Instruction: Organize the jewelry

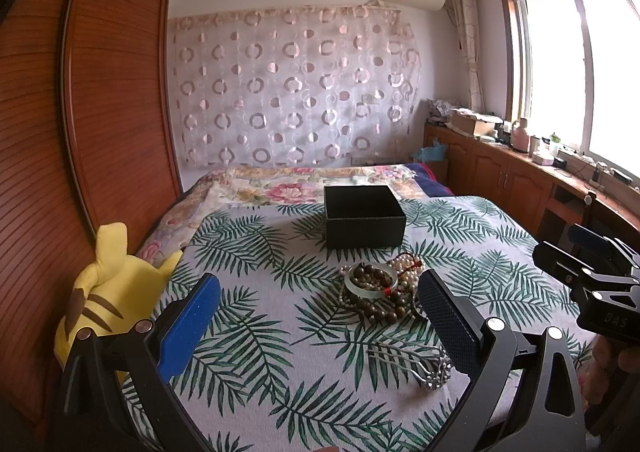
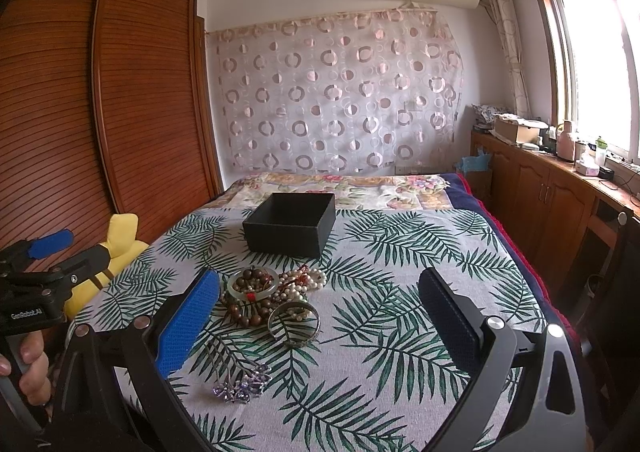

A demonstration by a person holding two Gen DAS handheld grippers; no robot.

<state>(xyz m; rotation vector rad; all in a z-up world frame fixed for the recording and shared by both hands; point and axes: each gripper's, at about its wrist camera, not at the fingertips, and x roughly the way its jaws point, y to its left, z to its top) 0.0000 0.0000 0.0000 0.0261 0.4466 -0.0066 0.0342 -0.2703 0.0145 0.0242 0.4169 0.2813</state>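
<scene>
While nothing has yet been lifted, the jewelry lies in a small heap on the bed: a strand of round brown wooden beads (image 2: 248, 312) coiled under a pale, translucent glassy bangle (image 2: 253, 284), with a cream pearl necklace (image 2: 304, 279) tangled against them and a thin engraved metal bangle (image 2: 294, 322) just beside. Nearer you rests a metal hair comb tipped with purple crystal flowers (image 2: 242, 388), apart from the heap.

Beyond the heap stands the open, square, matte black cardboard box (image 2: 290, 224), which looks empty from here and is likely where the pieces belong.

Your right gripper (image 2: 320, 316) hovers over the jewelry with its blue textured pads spread wide, holding nothing. Your left gripper (image 1: 320, 316) is likewise spread and empty, with the heap just ahead of it.

You appear to be at the start, choosing a first piece. The next move calls for lowering onto one item, probably a rigid bangle, since the beads and pearls are slack, intertwined and may drag each other along.

Everything sits on a grey woven bedspread printed with green palm fronds (image 2: 400, 332); it is soft, so it may give under pressure. A yellow plush toy (image 1: 108, 292) lies at the bed's left edge.
</scene>
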